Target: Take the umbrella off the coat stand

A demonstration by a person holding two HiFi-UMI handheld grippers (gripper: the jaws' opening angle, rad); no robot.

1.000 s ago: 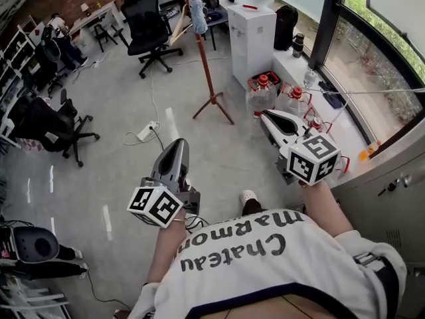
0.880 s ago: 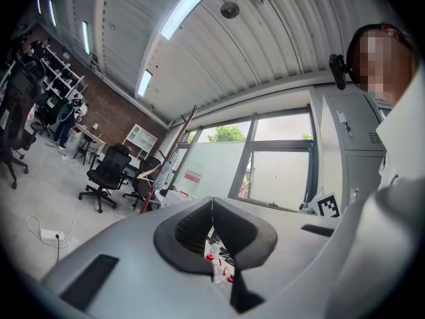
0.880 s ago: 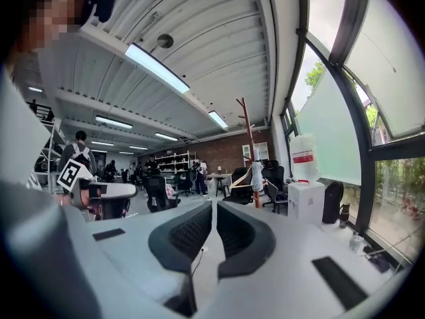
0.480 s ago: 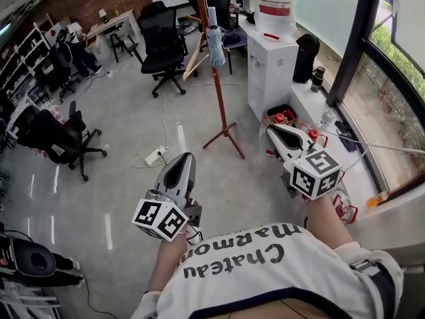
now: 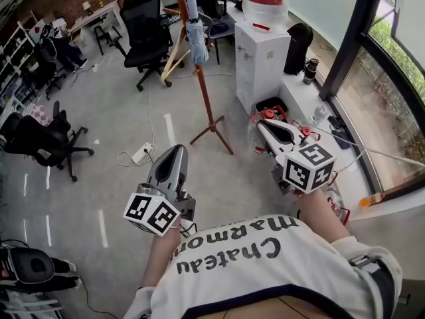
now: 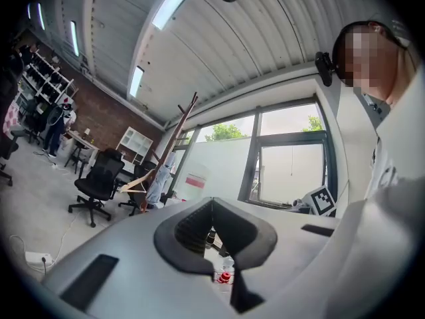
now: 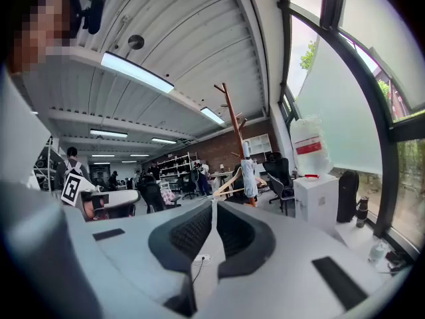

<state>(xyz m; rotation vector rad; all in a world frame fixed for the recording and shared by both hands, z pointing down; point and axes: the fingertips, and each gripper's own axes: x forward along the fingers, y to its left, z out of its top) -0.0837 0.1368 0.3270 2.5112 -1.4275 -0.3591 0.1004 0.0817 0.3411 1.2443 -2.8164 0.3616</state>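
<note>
The wooden coat stand (image 5: 202, 85) rises from the grey floor ahead of me. A folded light-blue umbrella (image 5: 196, 33) hangs high on its pole, next to a wooden hanger (image 5: 172, 50). My left gripper (image 5: 178, 149) and right gripper (image 5: 260, 123) are held out at waist height, both well short of the stand. Both have their jaws shut with nothing in them. The left gripper view has the umbrella (image 6: 158, 180) and stand (image 6: 183, 119) far off beyond the closed tips (image 6: 212, 201). In the right gripper view the umbrella (image 7: 248, 175) hangs on the stand (image 7: 233, 117) beyond the tips (image 7: 214, 203).
A white cabinet (image 5: 260, 53) with a water bottle on top stands right of the stand. Red-capped water jugs (image 5: 268, 114) sit by the window ledge. Black office chairs (image 5: 142, 33) (image 5: 41, 139) and a power strip (image 5: 140, 153) with its cable are on the floor to the left.
The person has walked nearer to the coat stand, carrying both grippers forward. Both pairs of jaws have stayed shut and empty.
</note>
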